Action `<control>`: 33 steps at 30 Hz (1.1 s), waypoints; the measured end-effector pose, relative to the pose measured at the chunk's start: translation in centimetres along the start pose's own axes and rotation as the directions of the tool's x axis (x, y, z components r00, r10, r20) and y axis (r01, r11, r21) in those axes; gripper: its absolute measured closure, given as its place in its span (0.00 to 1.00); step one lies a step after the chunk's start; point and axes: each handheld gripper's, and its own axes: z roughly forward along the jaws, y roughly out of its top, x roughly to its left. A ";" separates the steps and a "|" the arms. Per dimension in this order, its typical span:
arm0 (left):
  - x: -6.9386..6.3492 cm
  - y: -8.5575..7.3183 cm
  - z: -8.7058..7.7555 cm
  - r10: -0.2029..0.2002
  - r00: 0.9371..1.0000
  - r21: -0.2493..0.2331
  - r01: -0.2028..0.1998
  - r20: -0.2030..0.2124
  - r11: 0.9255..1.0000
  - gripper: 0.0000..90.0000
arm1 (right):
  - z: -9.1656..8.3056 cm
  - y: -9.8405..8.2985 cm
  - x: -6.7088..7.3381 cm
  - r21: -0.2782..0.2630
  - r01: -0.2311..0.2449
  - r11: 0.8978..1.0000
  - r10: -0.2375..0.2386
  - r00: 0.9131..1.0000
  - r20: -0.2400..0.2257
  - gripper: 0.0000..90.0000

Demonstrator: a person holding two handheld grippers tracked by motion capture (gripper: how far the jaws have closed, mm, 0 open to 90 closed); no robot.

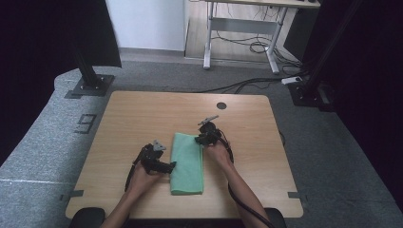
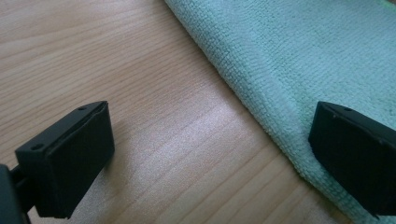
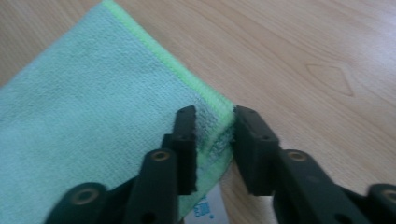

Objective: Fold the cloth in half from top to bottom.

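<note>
From the high view, a folded green cloth (image 1: 187, 164) lies on the wooden tabletop (image 1: 142, 114), a little nearer the person's edge than the far one and roughly midway between the left and right edges, its long side running from near to far. The left gripper (image 1: 172, 165) sits at the cloth's left edge about halfway along it, held by the left hand (image 1: 142, 178). The right gripper (image 1: 198, 139) is at the cloth's far right corner, with the right hand (image 1: 218, 153) behind it.

In the left gripper view, the two black jaws stand wide apart with nothing pressed between them: one is over bare wood, the other over the cloth (image 2: 303, 60) just inside its folded edge (whether that jaw touches the fabric I cannot tell).

In the right gripper view, the right gripper (image 3: 215, 126) has its jaws drawn close together around the cloth's corner, the bright green hem (image 3: 187, 79) bunched up between the pads, so the corner is clamped. A white label (image 3: 208, 207) shows beneath the fabric there.
</note>
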 end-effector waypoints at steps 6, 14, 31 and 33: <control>0.0 0.0 0.0 0.000 1.000 0.000 0.000 0.000 1.000 0.00 | 0.0 0.1 0.3 0.001 0.012 1.000 -0.012 1.000 -0.016 0.93; 0.0 0.0 0.0 -0.002 1.000 -0.002 0.002 -0.001 1.000 0.00 | -1.3 0.6 0.6 -0.030 0.037 0.999 -0.037 0.999 -0.007 0.94; -0.2 -0.1 -0.1 -0.013 1.000 0.000 0.013 -0.013 1.000 0.00 | -7.8 0.0 2.7 -0.192 0.091 0.977 -0.112 0.988 -0.102 0.94; -0.2 -0.1 -0.1 -0.014 1.000 0.000 0.014 -0.014 1.000 0.00 | -8.5 -0.3 3.2 -0.204 0.103 0.973 -0.129 0.985 -0.114 0.94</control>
